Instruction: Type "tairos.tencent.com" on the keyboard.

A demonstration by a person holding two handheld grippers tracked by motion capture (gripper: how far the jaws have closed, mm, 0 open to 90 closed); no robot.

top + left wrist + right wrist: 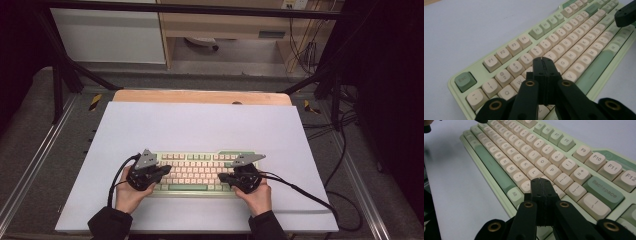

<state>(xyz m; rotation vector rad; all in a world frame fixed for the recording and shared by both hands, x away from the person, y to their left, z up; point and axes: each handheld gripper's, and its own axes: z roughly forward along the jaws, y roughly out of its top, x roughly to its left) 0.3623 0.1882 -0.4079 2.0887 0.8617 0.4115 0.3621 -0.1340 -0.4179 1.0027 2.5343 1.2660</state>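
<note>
A pale green keyboard with cream keycaps lay on the near half of the white tabletop, its long side running across the high view and its front edge close to the person. The left gripper hung over the keyboard's left end, and the right gripper over its right end, each held from below by a hand, the left hand and the right hand, both coming out of dark sleeves at the bottom edge. The two grippers pointed inward, toward each other, well apart, with the middle rows of keys bare between them. In the left gripper view the two black jaws stood pressed together with nothing between them, and their joined tip hovered above the letter keys below the number row, near the E and R; whether it touched a keycap could not be told. The dark green Esc key sat at the near left corner of that view, and the other gripper's black tip showed at the far upper right. In the right gripper view the jaws were likewise together and empty, their tip over the keys at the right of the letter block, just beside the green Backspace key and beyond the Alt key. A black cable trailed from the right gripper across the tabletop toward its right edge.
</note>
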